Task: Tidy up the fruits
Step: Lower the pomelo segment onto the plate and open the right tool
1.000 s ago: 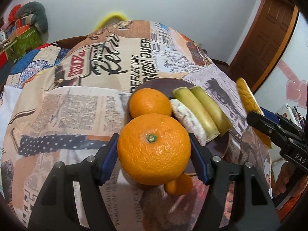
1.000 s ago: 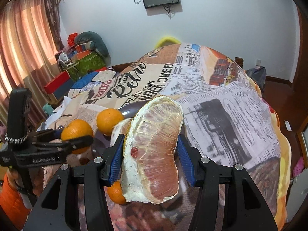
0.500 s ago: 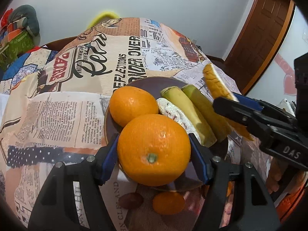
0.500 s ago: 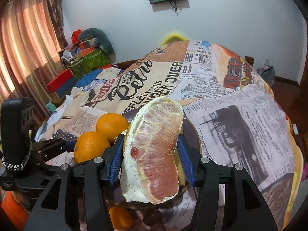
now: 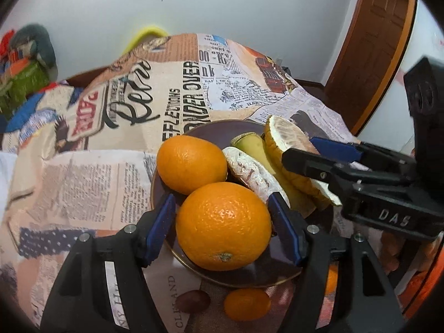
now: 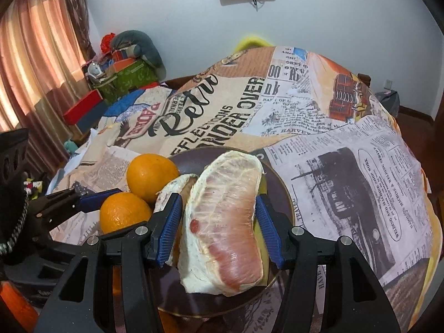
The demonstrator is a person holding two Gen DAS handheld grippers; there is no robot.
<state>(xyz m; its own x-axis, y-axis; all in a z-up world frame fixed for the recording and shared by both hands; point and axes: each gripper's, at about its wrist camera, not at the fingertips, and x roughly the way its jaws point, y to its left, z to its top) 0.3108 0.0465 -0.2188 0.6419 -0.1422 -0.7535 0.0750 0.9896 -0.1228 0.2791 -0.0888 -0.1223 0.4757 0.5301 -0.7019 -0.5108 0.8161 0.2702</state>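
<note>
My left gripper (image 5: pixel 223 226) is shut on a large orange (image 5: pixel 223 226) and holds it over the near side of a dark plate (image 5: pixel 249 276). On the plate lie a second orange (image 5: pixel 191 163), bananas (image 5: pixel 254 148) and a peeled pomelo piece (image 5: pixel 251 173). My right gripper (image 6: pixel 219 229) is shut on a pink pomelo wedge (image 6: pixel 224 222), low over the plate's (image 6: pixel 281 191) right side, on the bananas. The held orange (image 6: pixel 123 215) and the second orange (image 6: pixel 151 176) show at its left.
A small orange fruit (image 5: pixel 247 304) and a dark round fruit (image 5: pixel 193 301) lie on the newspaper-print tablecloth (image 5: pixel 83 183) just before the plate. The right gripper's body (image 5: pixel 388 194) crosses close to my left gripper. Clutter and boxes (image 6: pixel 125 75) stand beyond the table at left.
Both grippers moved forward over the plate and lower. The orange now sits over the plate's near side, and the pomelo wedge has come down beside the bananas.
</note>
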